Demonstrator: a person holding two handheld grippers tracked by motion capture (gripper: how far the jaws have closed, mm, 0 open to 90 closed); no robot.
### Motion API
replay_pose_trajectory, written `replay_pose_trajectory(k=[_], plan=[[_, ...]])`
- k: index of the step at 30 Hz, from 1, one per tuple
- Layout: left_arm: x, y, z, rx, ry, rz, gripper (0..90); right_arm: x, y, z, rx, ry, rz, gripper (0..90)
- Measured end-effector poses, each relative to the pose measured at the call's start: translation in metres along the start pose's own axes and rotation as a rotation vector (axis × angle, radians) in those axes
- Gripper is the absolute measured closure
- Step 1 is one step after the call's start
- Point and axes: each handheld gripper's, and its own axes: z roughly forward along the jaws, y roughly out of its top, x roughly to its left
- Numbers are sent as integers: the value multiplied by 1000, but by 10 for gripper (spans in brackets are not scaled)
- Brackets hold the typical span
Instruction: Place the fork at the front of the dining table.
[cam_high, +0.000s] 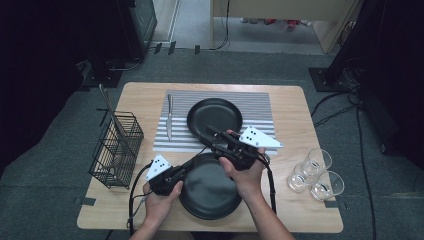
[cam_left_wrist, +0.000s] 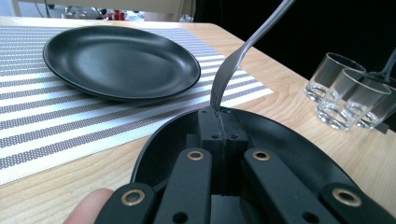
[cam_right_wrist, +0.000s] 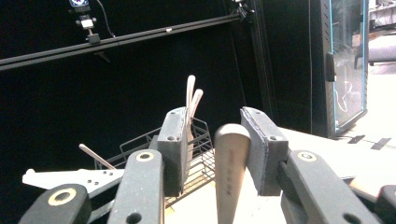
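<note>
My left gripper (cam_left_wrist: 218, 114) is shut on the head of a metal fork (cam_left_wrist: 243, 51), whose handle rises up and to the right. It hovers over the near black plate (cam_left_wrist: 289, 140). In the right gripper view the fork's handle end (cam_right_wrist: 230, 168) stands between the jaws of my right gripper (cam_right_wrist: 215, 128), which are open; the handle lies close against the right pad. From above, the left gripper (cam_high: 187, 167) and right gripper (cam_high: 212, 134) meet over the near plate (cam_high: 210, 192), just in front of the far plate (cam_high: 214, 117).
The far plate and a knife (cam_high: 169, 117) lie on a striped placemat (cam_high: 260, 107). A black wire basket (cam_high: 117, 150) with utensils stands at the table's left. Three glasses (cam_high: 315, 172) cluster at the right edge.
</note>
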Motion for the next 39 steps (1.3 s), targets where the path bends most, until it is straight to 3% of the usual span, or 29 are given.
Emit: replay_pose_trajectory(k=[20,30,39], plan=[[8,3,-6,-39,20,-47,900,0,-9,1,-8,-36,47,679],[9,5,-8,-56,16,-66,900,3,-15,7,17,-37,53,711],[9,8,-11,-78,16,-81,900,5,-32,15,49,-46,74,730]])
